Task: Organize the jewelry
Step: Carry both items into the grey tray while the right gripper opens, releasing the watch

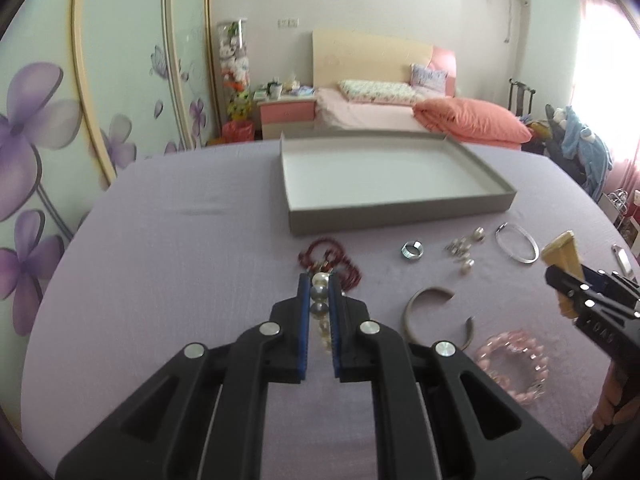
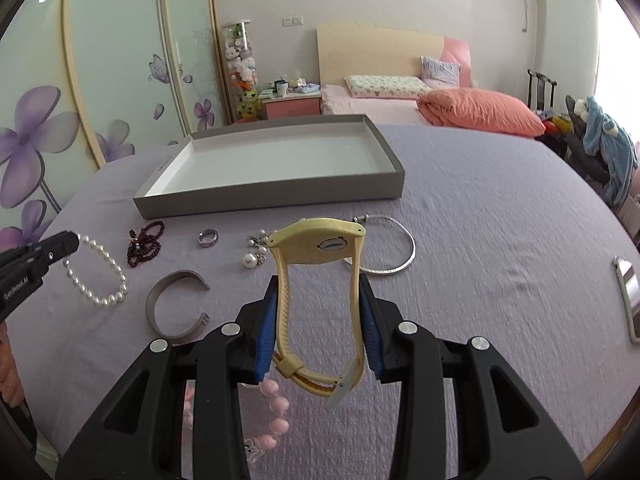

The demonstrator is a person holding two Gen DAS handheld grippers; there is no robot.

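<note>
My left gripper [image 1: 320, 280] is shut on a white pearl bracelet [image 1: 320, 296], which hangs from it in the right wrist view [image 2: 100, 276]. My right gripper [image 2: 318, 284] is shut on a yellow watch [image 2: 316, 244], held above the cloth; it shows at the right in the left wrist view [image 1: 562, 256]. An empty grey tray [image 1: 400, 216] [image 2: 272, 200] lies beyond. On the cloth lie a dark red bead bracelet [image 1: 352, 272] [image 2: 146, 242], a silver ring [image 1: 412, 250] [image 2: 209, 237], a grey cuff [image 1: 416, 308] [image 2: 160, 300], pearl earrings [image 1: 464, 248] [image 2: 254, 258], a silver bangle [image 1: 518, 242] [image 2: 400, 252] and a pink bead bracelet [image 1: 512, 360] [image 2: 276, 404].
The table has a lilac cloth [image 1: 180, 280] [image 2: 480, 280]. A phone [image 2: 630, 292] lies near its right edge. Behind are a bed [image 1: 380, 112], a nightstand [image 1: 286, 114] and a flowered wardrobe [image 1: 60, 120].
</note>
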